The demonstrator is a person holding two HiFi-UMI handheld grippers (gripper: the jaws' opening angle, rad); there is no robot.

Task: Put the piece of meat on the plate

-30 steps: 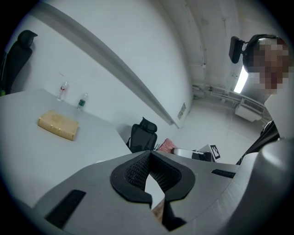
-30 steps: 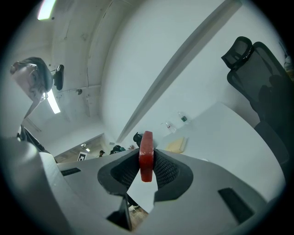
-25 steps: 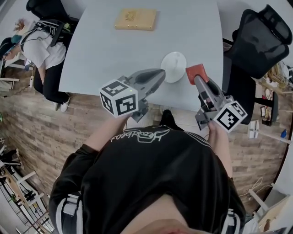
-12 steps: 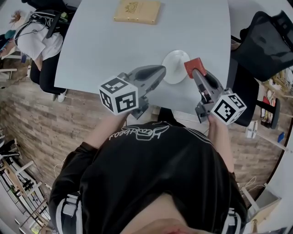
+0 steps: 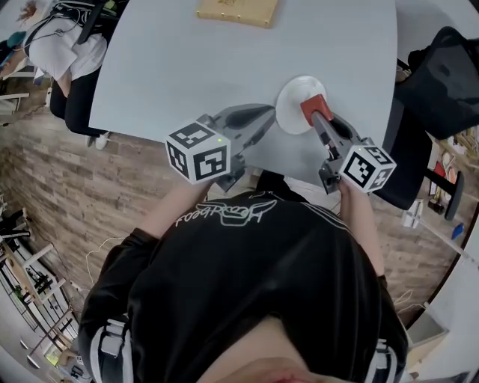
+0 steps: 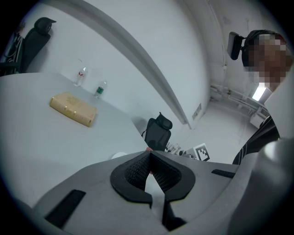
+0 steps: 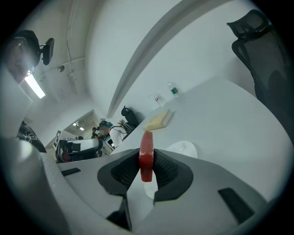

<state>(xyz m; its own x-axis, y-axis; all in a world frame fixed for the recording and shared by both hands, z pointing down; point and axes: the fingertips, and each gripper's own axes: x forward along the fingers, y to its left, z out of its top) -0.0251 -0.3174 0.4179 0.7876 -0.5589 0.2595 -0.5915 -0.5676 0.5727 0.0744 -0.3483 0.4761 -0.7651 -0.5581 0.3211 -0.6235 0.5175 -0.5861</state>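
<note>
Right hand-held gripper: we see its jaws clamped on the flat red piece of meat, held on edge.
Meat's place: over the near-right rim of the round white plate; we cannot tell whether they touch.
Left hand-held gripper: jaws narrow, tips together, nothing between them.
Bench: pale grey, carries the plate.

White table with plate, tan box

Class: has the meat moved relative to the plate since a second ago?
Yes. The meat, in the right gripper, has shifted left from beside the plate to over its right part.
</note>
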